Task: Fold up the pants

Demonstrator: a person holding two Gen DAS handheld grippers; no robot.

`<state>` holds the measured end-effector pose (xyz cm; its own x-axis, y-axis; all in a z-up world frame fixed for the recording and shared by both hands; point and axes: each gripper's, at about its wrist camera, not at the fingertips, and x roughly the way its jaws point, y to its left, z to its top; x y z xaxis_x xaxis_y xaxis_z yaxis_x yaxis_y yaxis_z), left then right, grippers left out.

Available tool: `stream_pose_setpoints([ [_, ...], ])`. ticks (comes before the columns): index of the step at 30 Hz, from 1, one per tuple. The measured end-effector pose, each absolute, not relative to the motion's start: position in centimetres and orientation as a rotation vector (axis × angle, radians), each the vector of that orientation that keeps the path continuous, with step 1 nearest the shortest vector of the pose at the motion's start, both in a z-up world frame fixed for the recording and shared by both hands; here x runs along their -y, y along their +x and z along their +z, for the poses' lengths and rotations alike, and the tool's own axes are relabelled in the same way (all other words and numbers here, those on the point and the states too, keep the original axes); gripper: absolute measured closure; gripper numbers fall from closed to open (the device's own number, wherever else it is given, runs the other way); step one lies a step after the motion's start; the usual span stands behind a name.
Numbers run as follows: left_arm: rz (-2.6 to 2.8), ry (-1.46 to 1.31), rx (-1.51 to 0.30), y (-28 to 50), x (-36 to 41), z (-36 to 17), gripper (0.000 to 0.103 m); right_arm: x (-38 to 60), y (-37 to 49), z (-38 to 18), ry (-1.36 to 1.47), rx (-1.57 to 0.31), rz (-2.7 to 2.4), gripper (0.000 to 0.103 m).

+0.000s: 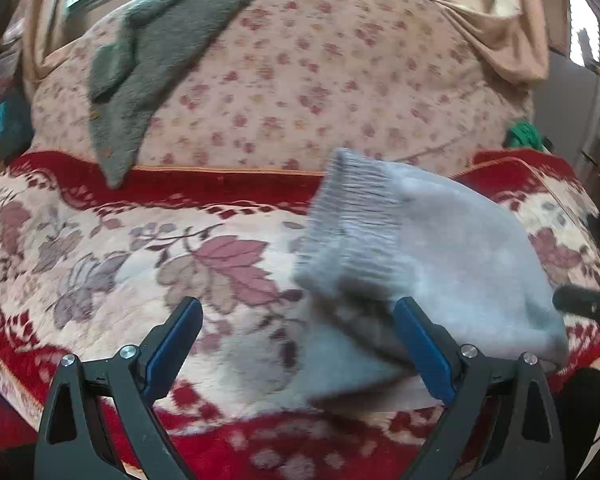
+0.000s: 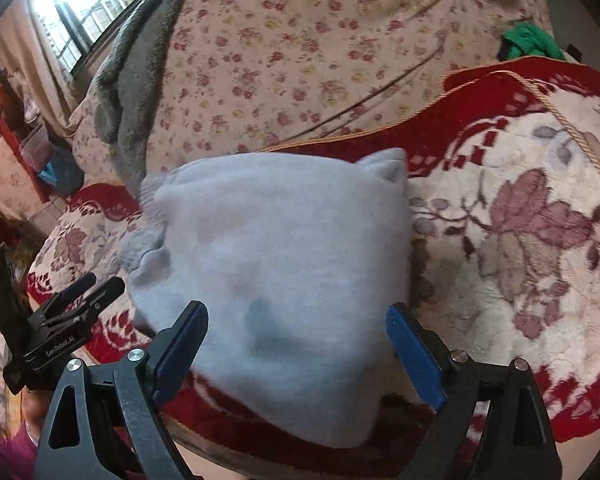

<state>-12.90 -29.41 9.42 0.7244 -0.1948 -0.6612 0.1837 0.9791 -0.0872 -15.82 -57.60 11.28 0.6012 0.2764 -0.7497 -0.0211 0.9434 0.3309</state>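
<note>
The light grey pants (image 1: 432, 256) lie folded into a thick bundle on the red and cream floral blanket (image 1: 140, 248). Their ribbed cuffs (image 1: 352, 220) face up and left in the left wrist view. My left gripper (image 1: 298, 320) is open and empty, with its right finger against the bundle's near left corner. In the right wrist view the bundle (image 2: 276, 264) lies right ahead of my right gripper (image 2: 296, 324), which is open and empty with its fingers either side of the near edge. The left gripper (image 2: 80, 300) shows at the left there.
A pink flowered quilt (image 1: 320, 76) is heaped behind the blanket, with a dark grey fleece (image 1: 156, 56) draped over it. A green cloth (image 2: 528, 40) lies at the far right. A window (image 2: 84, 4) and curtains are at the back. The blanket's front edge is close below the grippers.
</note>
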Motion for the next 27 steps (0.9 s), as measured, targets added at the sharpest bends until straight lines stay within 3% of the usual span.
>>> stream_pose_setpoints([
  [6, -0.177, -0.067, -0.730, -12.2, 28.4, 10.6, 0.007, 55.1, -15.3, 11.5, 0.277, -0.906, 0.207, 0.009],
  [15, -0.244, 0.046, -0.607, -11.9, 35.2, 14.4, 0.007, 54.3, -14.7, 14.3, 0.219, -0.818, 0.116, 0.009],
  [27, -0.223, 0.086, -0.632, -11.3, 38.5, 12.7, 0.007, 55.6, -14.5, 13.8, 0.169, -0.776, -0.002, 0.009],
])
